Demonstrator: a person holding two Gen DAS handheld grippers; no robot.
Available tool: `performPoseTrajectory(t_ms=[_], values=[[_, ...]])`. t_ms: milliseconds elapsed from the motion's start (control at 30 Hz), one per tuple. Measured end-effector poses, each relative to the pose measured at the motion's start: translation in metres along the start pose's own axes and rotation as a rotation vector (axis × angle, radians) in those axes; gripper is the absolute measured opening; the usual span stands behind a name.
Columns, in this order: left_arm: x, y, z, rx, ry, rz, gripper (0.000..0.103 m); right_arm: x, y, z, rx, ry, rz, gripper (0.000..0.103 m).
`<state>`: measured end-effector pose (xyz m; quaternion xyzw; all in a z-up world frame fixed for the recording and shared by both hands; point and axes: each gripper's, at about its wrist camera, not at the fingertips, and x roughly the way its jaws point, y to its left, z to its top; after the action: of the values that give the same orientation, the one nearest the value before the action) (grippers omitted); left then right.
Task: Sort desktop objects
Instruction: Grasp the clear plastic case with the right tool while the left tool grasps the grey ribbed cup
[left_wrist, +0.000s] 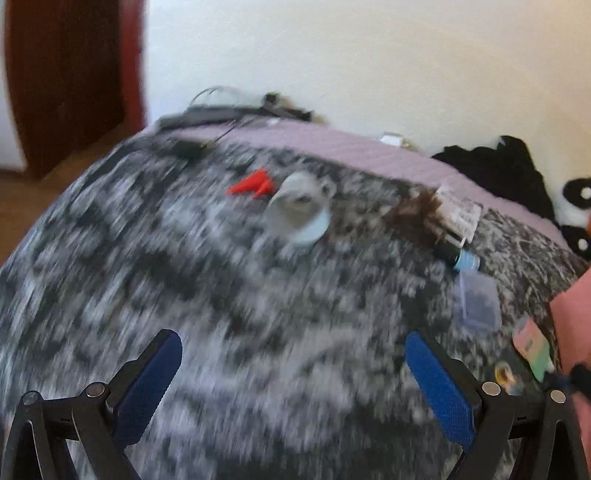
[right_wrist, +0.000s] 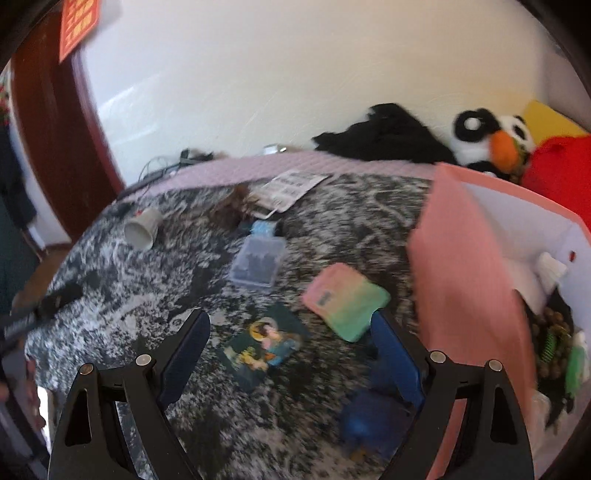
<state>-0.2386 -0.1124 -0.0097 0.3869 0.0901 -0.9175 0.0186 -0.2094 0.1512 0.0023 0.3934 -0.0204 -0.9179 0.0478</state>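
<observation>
Both grippers, left gripper (left_wrist: 293, 373) and right gripper (right_wrist: 288, 354), are spread, holding nothing. The picture card (right_wrist: 264, 345) lies flat on the patterned blanket (right_wrist: 332, 206) beside the pink box (right_wrist: 469, 280); thin, light: pinch an edge.

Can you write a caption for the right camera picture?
Open right gripper hovers over a picture card beside the pink box.

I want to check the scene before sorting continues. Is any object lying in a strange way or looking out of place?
Yes. The pale cup lies tipped on its side on the patterned cover, mouth facing forward. No spill shows.
</observation>
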Motion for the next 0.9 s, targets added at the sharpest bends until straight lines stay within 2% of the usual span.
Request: performPoseTrajectory(t_ms=[100, 200, 300, 367, 467, 600, 833, 867, 900], values=[[0.027, -0.009, 0.017, 0.067, -0.003, -0.041, 0.1, 0.027, 0.014, -0.001, -0.047, 0.029, 0.005, 0.094], [0.062, -0.015, 0.028, 0.112, 0.033, -0.064, 0.1, 0.05, 0.023, -0.004, -0.083, 0.063, -0.005, 0.095], [0.101, -0.012, 0.033, 0.109, 0.096, -0.01, 0.1, 0.075, 0.026, 0.0, -0.072, 0.098, 0.008, 0.095], [0.124, -0.006, 0.036, 0.101, 0.141, -0.002, 0.1, 0.093, 0.029, 0.007, -0.057, 0.121, 0.022, 0.095], [0.148, 0.005, 0.04, 0.056, 0.144, -0.002, 0.1, 0.114, 0.032, 0.014, -0.047, 0.138, 0.003, 0.095], [0.16, 0.0, 0.05, 0.067, 0.114, 0.011, 0.1, 0.142, 0.036, 0.016, -0.065, 0.176, -0.024, 0.097], [0.178, -0.01, 0.067, 0.067, 0.081, -0.001, 0.1, 0.169, 0.045, 0.034, -0.047, 0.161, -0.024, 0.102], [0.18, -0.009, 0.068, 0.065, 0.078, 0.001, 0.099, 0.173, 0.046, 0.035, -0.043, 0.158, -0.029, 0.103], [0.18, -0.008, 0.069, 0.059, 0.072, 0.013, 0.093, 0.176, 0.046, 0.037, -0.04, 0.153, -0.033, 0.102]])
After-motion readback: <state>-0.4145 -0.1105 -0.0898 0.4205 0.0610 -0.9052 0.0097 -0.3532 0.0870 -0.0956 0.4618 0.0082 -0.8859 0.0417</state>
